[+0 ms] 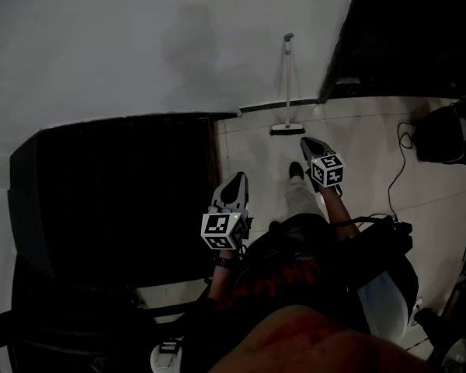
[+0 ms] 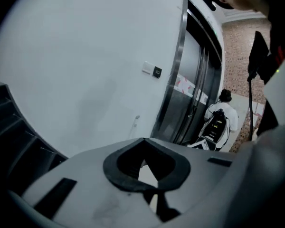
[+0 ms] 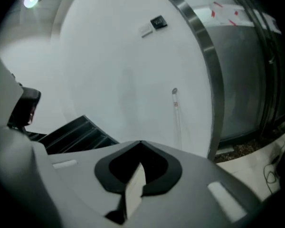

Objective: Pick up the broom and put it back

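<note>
Pointing toward a white wall (image 1: 140,45), the right gripper (image 3: 141,142) has its 2 jaws pressed together with nothing between them. The left gripper (image 2: 143,139), to its left and lower in the head view, is likewise closed and empty. Both are held out in front of the person, above dark clothing and a shoe (image 1: 295,169) on pale floor tiles (image 1: 365,177).

Ahead of the right gripper stands the broom (image 1: 286,92) — upright, its handle leaning against the white wall and its head resting on the tiles at the wall's foot, well apart from both grippers. Tiled floor lies between them and it.

Just right of the broom rises the steel frame (image 3: 205,56) of a lift door (image 3: 247,80). To the left, a dark staircase (image 1: 116,193) sits against the same wall. A small switch plate (image 3: 152,25) is fixed high on the wall, up and left of the handle's tip. On the floor at right, a black cable (image 1: 404,150) loops beside a dark bulky object (image 1: 443,134).

In the left gripper view, another person (image 2: 224,115) in a white top is seen from behind near the lift door, with a black pack at the back — too small to tell more.
</note>
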Motion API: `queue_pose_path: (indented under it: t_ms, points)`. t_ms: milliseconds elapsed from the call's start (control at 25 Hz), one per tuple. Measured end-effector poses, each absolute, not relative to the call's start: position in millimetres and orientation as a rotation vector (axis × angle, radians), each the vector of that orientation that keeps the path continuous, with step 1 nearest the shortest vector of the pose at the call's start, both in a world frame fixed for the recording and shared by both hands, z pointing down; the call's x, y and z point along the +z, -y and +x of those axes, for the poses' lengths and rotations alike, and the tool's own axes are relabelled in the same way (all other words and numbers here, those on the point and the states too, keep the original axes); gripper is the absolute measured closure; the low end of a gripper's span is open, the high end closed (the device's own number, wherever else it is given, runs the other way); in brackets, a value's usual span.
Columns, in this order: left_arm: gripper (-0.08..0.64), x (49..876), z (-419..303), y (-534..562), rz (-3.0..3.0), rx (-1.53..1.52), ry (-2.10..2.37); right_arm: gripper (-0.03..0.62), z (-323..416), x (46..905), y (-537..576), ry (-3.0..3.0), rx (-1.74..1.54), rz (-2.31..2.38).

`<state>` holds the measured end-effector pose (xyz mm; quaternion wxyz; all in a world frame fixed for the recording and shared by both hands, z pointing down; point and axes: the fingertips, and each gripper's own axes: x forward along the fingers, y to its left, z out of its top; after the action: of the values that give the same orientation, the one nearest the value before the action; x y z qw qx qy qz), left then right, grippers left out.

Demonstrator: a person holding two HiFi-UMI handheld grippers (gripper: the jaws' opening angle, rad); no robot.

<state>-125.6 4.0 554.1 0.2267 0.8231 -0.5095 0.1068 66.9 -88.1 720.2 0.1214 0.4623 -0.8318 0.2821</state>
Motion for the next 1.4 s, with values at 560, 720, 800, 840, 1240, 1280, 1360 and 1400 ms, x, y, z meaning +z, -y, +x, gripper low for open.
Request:
queue_pose_path:
  t_ms: [560, 720, 800, 840, 1240, 1280, 1360, 1400]
  points:
    - [0.555, 498, -115, -156, 2.436, 0.11, 1.276, 0.592, 18, 545, -150, 2.616, 0.539, 1.413]
    - [0.555, 478, -101, -162, 2.468, 0.093, 1.298, 0.592, 22, 513, -161, 2.654, 0.46, 1.409]
    - [0.555, 467, -91, -165, 2.491, 0.104, 1.293, 0.592, 28, 493, -164, 2.662, 0.42, 1.434]
    - [0.555, 464, -86, -166, 2.499, 0.109, 1.289, 0.592, 31, 485, -166, 2.665, 0.405, 1.445]
    - [0.555, 455, -52, -175, 2.52, 0.132, 1.248, 0.592, 62, 465, -178, 2.692, 0.406, 1.498]
    - [0.555, 456, -51, -176, 2.516, 0.129, 1.248, 0.592, 63, 466, -179, 2.691, 0.412, 1.498]
    - [0.555, 457, -50, -178, 2.51, 0.129, 1.251, 0.592, 65, 467, -181, 2.686, 0.419, 1.499]
    - [0.555, 457, -50, -179, 2.508, 0.131, 1.251, 0.592, 66, 466, -183, 2.684, 0.417, 1.501]
